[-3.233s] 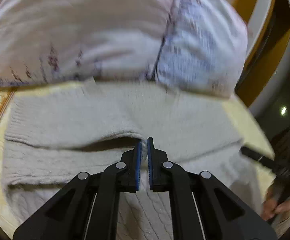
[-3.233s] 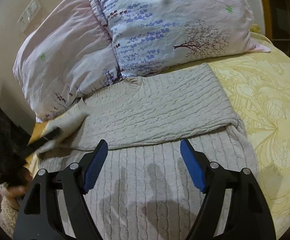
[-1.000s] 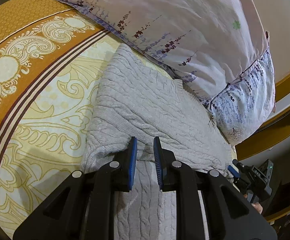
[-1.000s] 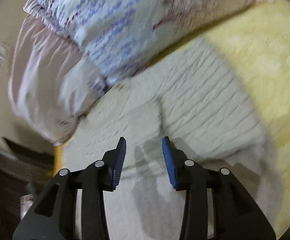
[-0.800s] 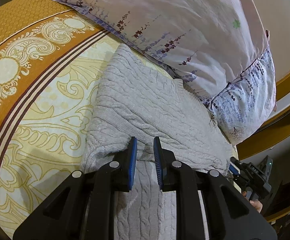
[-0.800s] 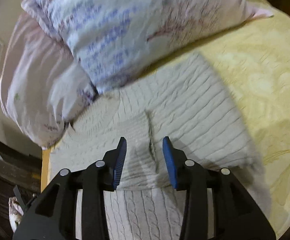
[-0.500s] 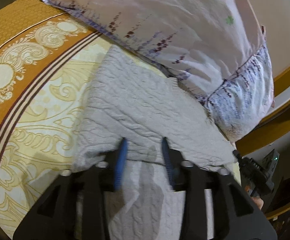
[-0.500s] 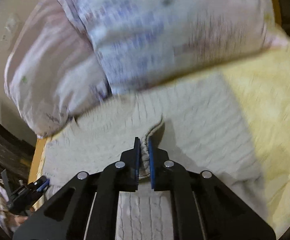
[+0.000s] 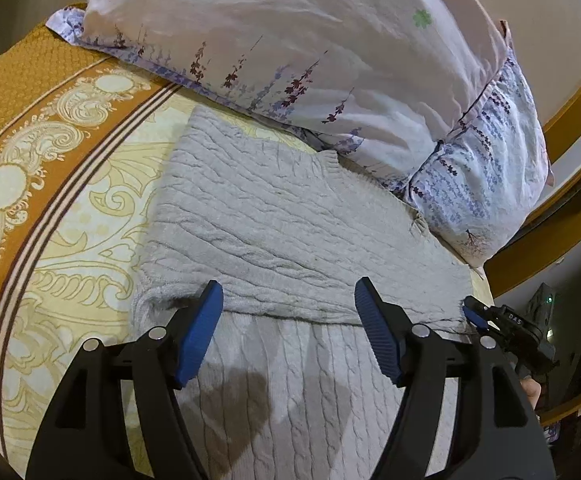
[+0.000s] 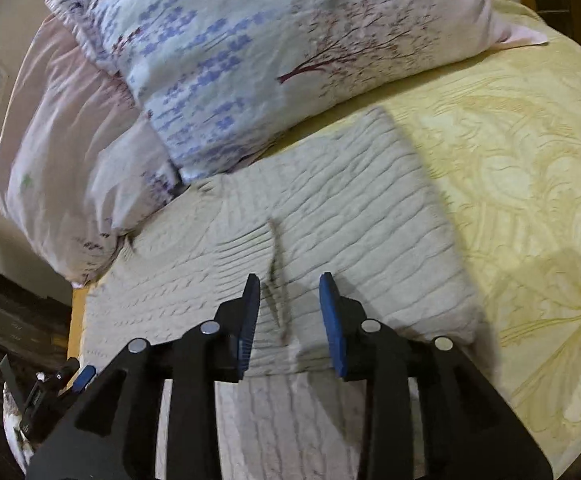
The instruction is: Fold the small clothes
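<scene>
Left wrist view, folded sweater [image 9: 290, 232] under left tongs [image 9: 288, 320], right tongs [image 10: 289, 312], both opening, gripping nothing.

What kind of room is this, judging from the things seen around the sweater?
Most likely a bedroom. The grey cable-knit sweater lies on a bed with a yellow patterned bedspread, two floral pillows rest at its head, and a wooden bed frame shows behind them.

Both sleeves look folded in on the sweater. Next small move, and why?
Probably bring both grippers, left and right, down to the sweater's near hem. Both jaws are opening with nothing between them, and the lower body lies unfolded.
</scene>
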Demonstrator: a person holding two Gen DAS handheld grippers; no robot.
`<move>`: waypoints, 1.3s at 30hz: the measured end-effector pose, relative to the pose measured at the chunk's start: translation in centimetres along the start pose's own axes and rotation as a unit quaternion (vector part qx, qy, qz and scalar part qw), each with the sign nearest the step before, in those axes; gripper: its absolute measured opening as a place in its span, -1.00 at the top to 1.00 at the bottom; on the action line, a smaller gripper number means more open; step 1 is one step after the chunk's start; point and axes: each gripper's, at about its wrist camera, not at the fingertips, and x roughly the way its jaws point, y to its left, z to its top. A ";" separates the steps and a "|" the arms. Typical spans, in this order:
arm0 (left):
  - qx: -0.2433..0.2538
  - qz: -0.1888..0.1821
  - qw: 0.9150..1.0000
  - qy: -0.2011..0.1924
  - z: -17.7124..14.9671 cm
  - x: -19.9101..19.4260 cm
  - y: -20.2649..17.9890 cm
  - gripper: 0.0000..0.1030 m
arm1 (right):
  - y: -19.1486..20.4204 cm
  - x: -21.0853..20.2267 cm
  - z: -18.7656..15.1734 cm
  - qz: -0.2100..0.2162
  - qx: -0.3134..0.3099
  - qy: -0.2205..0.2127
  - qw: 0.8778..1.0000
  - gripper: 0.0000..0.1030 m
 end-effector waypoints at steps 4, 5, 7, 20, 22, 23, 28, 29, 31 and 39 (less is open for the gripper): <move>0.004 -0.002 1.000 -0.014 0.1 -1.2 0.0 -0.39 | 2.2 1.9 -0.5 -0.012 -0.051 0.014 0.999 0.77; 0.004 0.000 1.000 -0.019 0.2 -1.5 0.2 -0.39 | 2.8 1.8 -0.5 -0.025 -0.068 0.002 0.997 0.81; 0.001 0.009 1.000 -0.025 0.3 -2.2 0.6 -0.39 | 2.8 1.0 -0.1 -0.041 -0.070 -0.027 0.996 0.84; 0.022 0.018 1.000 -0.010 -2.5 -5.8 3.3 -0.38 | 0.1 -3.6 -1.0 -0.017 -0.057 -0.034 0.998 -0.24; 0.028 0.010 1.000 -0.002 -3.3 -6.2 3.2 -0.38 | -0.9 -5.2 -1.8 -0.009 -0.057 -0.032 0.998 -0.24; 0.030 0.005 1.000 0.002 -3.8 -6.4 3.2 -0.38 | -1.9 -6.1 -2.5 -0.001 -0.051 -0.028 0.998 -0.24; 0.027 -0.009 0.999 0.016 -6.2 -7.3 3.4 -0.37 | -5.4 -8.7 -5.4 -0.002 -0.027 -0.009 1.000 -0.23; 0.025 -0.011 0.999 0.018 -6.6 -7.4 3.5 -0.37 | -6.1 -9.2 -6.2 -0.006 -0.025 -0.006 1.000 -0.21; 0.025 -0.015 0.999 0.021 -7.5 -7.7 3.4 -0.32 | -7.1 -9.9 -7.4 -0.007 -0.023 0.000 1.000 -0.16; 0.023 -0.036 0.999 0.029 -11.1 -8.8 2.8 -0.12 | -8.7 -11.8 -12.1 0.054 -0.011 0.039 0.998 0.21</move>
